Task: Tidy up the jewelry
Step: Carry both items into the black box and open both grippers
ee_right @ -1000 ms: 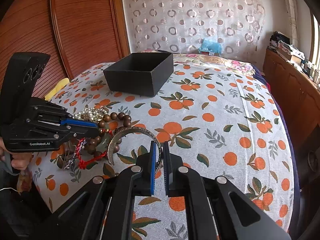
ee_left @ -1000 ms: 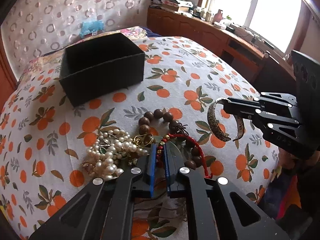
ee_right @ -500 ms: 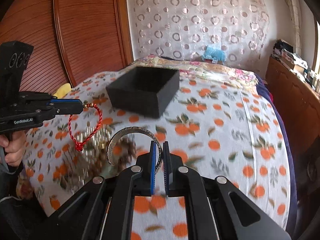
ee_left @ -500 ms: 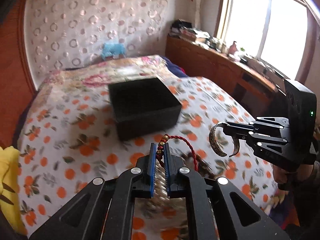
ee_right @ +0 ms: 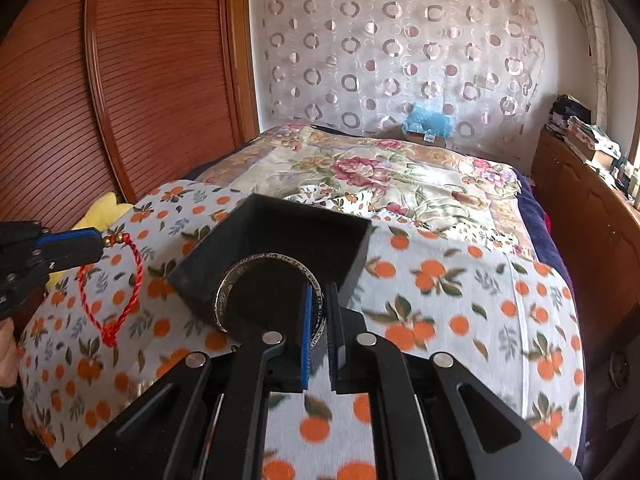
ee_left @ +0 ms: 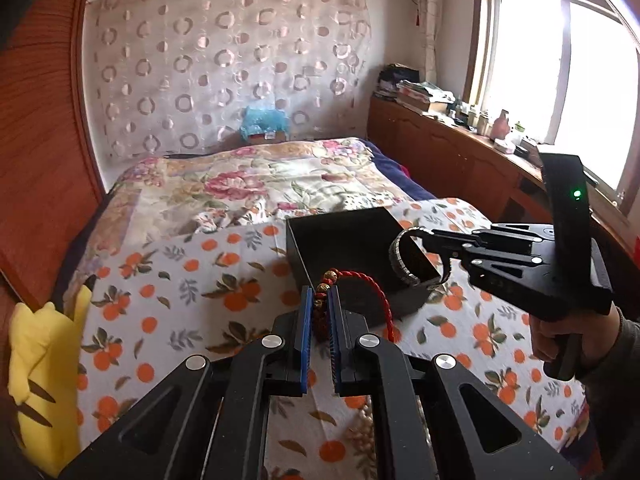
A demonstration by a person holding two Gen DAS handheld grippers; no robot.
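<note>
Pinching red cord bracelet [ee_left: 362, 280] – left tool [ee_left: 319, 300]; right tool [ee_right: 319, 300] clamps bangle [ee_right: 260, 276] above box [ee_right: 280, 216].

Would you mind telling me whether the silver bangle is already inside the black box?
Not yet. The silver bangle is pinched in the right gripper, held in the air over the black box opening, not resting on its floor.

a red braided cord bracelet [ee_right: 120, 284] with small gold beads at the top hangs as a loose loop, clear of the bed, left of the box. a silver cuff bangle [ee_right: 256, 280] — open-ended, engraved along its band — is held upright over the open black box [ee_right: 304, 228], which sits on the orange-print bedspread.
</note>
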